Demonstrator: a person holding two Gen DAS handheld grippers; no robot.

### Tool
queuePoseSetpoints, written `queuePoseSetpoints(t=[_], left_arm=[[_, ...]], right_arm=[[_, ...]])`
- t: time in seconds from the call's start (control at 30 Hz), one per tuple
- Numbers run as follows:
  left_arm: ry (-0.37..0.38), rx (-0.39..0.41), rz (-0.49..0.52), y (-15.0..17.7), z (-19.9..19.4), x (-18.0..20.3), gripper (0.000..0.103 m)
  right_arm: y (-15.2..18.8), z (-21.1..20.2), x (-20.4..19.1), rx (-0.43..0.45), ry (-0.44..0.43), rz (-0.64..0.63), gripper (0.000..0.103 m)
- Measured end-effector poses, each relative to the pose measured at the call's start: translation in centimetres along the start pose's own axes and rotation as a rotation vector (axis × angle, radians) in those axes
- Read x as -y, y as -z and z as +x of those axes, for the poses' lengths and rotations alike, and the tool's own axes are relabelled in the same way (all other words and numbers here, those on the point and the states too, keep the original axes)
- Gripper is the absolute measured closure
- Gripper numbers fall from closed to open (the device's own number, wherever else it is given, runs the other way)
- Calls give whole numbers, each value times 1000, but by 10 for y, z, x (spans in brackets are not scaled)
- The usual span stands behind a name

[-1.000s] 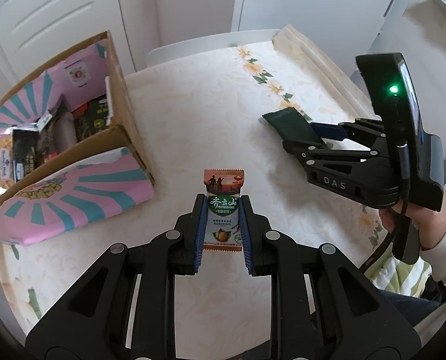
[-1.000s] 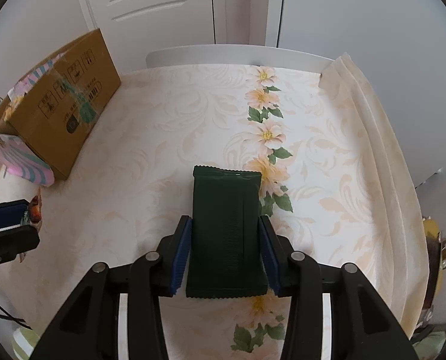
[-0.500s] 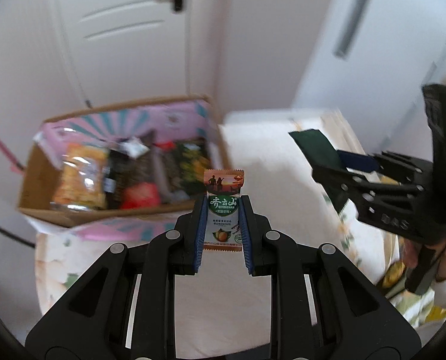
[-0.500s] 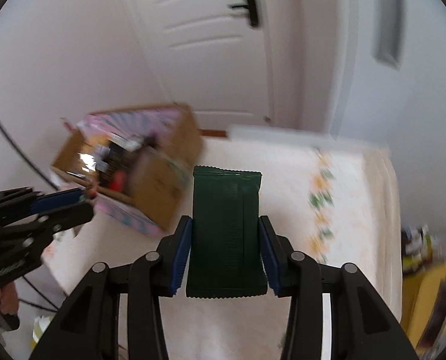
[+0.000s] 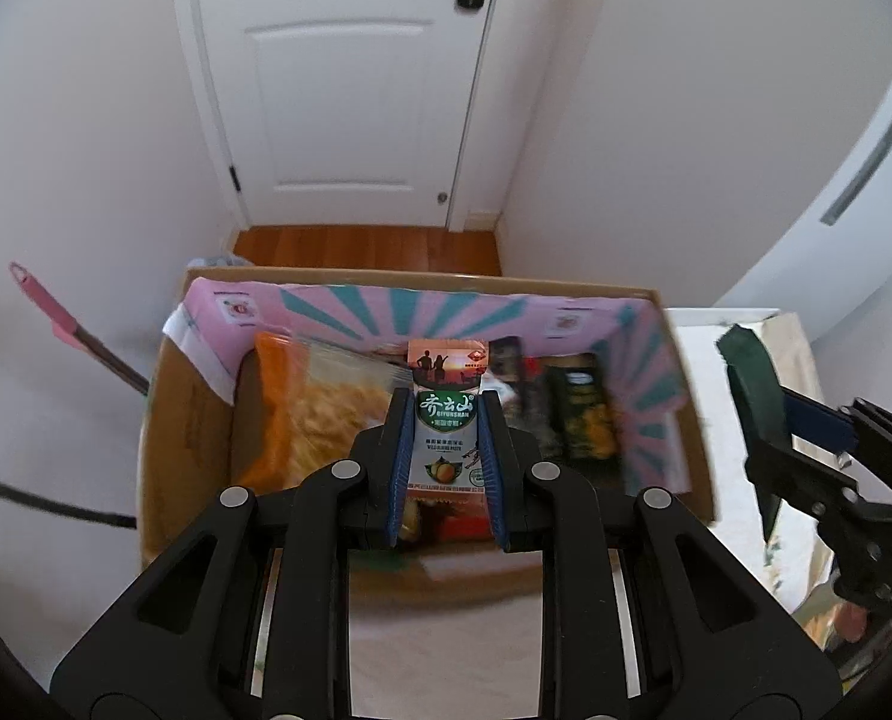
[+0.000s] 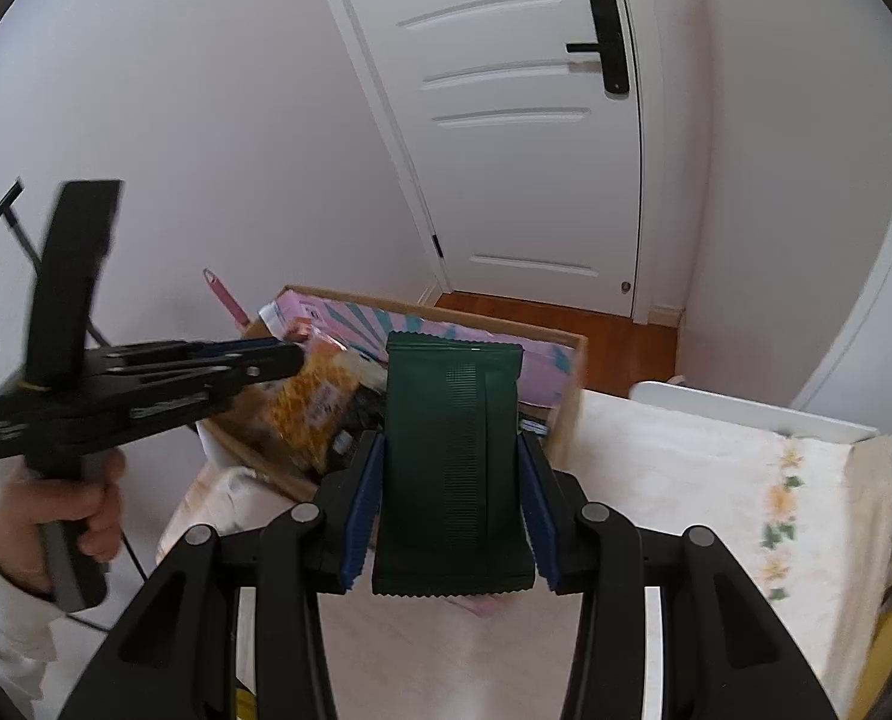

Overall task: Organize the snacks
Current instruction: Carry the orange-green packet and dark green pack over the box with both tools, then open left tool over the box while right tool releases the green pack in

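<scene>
My left gripper is shut on a small snack packet with a green label and an orange top, held above the open cardboard box. The box holds an orange bag of snacks and several dark packets. My right gripper is shut on a dark green packet, held above the table near the box's right side. The right gripper with its green packet also shows in the left wrist view. The left gripper shows from the side in the right wrist view, over the box.
The box has pink and teal striped inner flaps and stands at the left end of a table with a floral cloth. A pink-handled tool leans by the wall. A white door and wood floor lie beyond.
Both grippers rose from the table and swung left toward the box. The left packet went from over the cloth to above the box's open top. Both stay shut on their packets.
</scene>
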State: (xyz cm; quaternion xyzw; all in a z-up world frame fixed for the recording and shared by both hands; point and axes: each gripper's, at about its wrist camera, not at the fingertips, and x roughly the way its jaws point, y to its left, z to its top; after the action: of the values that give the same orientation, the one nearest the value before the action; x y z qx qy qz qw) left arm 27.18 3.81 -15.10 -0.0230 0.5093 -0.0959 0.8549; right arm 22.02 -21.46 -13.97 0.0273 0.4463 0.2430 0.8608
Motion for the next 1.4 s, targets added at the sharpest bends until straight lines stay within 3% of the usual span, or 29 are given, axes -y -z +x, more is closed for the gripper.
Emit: queuePoseSetpoints(t=[0.1, 0.17, 0.2, 0.27, 0.3, 0.57, 0.73, 1.0, 1.03, 1.1, 1.13, 1.17, 1.4], left_arm=[[14, -18, 24, -5, 15, -13, 84], [10, -33, 43, -6, 24, -17, 76], [8, -46, 47, -7, 29, -19, 68], [-3, -47, 58, -6, 33, -21, 20], [-4, -37, 66, -5, 32, -23, 16], [-41, -19, 117, 11, 19, -28, 16], [-56, 6, 93, 24, -3, -30, 16], [-91, 19, 41, 39, -20, -40, 16], [-96, 18, 35, 40, -20, -42, 16], [-101, 15, 31, 42, -21, -44, 16], [-104, 15, 31, 42, -22, -45, 16], [-112, 17, 33, 43, -23, -46, 16], [-115, 29, 44, 42, -30, -46, 16]], right_arm=[[-5, 19, -11, -12, 14, 32, 63], [-4, 26, -14, -21, 25, 45, 63], [-4, 30, -17, -26, 32, 52, 63], [-5, 36, -17, -36, 46, 66, 63], [-6, 39, -17, -41, 50, 74, 63], [-12, 56, -14, -65, 86, 124, 63], [-25, 61, -16, -76, 91, 121, 63], [-42, 106, -17, -206, 86, 141, 62], [-43, 111, -17, -218, 84, 148, 59], [-41, 118, -15, -235, 83, 168, 32], [-39, 119, -14, -233, 90, 175, 10], [-38, 117, -13, -215, 95, 187, 4], [-32, 101, -12, -174, 112, 219, 4]])
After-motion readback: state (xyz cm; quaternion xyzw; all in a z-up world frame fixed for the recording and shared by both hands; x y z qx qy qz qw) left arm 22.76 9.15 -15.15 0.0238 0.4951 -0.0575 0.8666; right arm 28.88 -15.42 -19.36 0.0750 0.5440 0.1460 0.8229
